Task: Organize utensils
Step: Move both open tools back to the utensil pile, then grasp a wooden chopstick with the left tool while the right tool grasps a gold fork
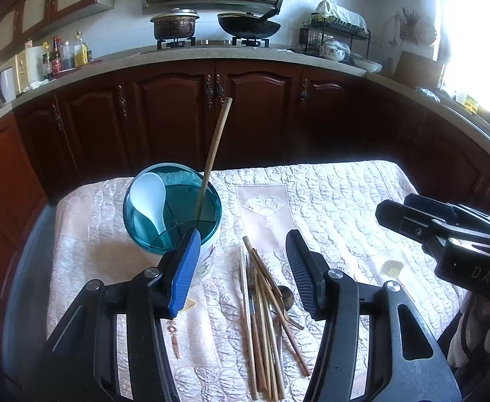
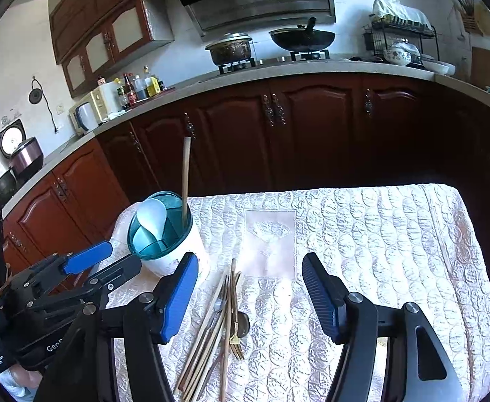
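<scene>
A white utensil holder with a teal divided top [image 1: 173,209] [image 2: 159,234] stands at the table's left. It holds a white spoon [image 1: 148,199] [image 2: 151,216] and one upright chopstick [image 1: 215,154] [image 2: 186,177]. A pile of several chopsticks [image 1: 261,321] [image 2: 208,335] with a fork [image 1: 290,318] [image 2: 235,338] and a metal spoon [image 1: 287,296] [image 2: 243,323] lies on the cloth. My left gripper [image 1: 243,268] is open and empty above the pile; it also shows in the right wrist view [image 2: 104,261]. My right gripper [image 2: 250,288] is open and empty; it also shows in the left wrist view [image 1: 409,214].
The table has a quilted pale cloth [image 1: 328,207] [image 2: 379,251]. Behind it run dark wooden cabinets [image 1: 211,117] and a counter with a pot [image 1: 174,25], a wok [image 1: 248,25], bottles [image 1: 64,55] and a dish rack [image 1: 335,33].
</scene>
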Demonstrator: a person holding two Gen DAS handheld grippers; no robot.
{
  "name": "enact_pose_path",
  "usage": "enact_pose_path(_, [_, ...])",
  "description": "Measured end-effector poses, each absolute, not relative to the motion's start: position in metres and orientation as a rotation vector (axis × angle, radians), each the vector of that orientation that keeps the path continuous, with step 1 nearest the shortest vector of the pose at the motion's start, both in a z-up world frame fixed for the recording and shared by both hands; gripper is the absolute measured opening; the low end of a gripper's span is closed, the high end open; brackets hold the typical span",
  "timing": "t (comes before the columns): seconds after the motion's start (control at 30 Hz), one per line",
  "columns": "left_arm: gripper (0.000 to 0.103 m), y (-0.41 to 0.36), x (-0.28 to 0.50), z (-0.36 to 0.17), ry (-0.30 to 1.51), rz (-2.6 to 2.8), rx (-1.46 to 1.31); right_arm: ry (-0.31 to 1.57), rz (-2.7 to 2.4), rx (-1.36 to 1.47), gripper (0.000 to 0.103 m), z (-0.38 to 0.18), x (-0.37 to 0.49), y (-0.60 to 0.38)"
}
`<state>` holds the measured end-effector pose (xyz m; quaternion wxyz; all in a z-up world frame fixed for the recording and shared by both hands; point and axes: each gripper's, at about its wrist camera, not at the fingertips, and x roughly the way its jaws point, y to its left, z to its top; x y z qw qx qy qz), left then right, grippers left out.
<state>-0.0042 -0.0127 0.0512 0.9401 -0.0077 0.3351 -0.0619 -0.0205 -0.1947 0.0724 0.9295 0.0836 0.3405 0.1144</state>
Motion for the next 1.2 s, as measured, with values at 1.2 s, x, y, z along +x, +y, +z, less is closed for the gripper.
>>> enact_pose_path(1.2, [0.053, 0.024, 0.027, -0.060, 1.026, -0.205, -0.218, 0.990, 0.436, 0.217, 0.040, -0.057, 0.053, -0.164])
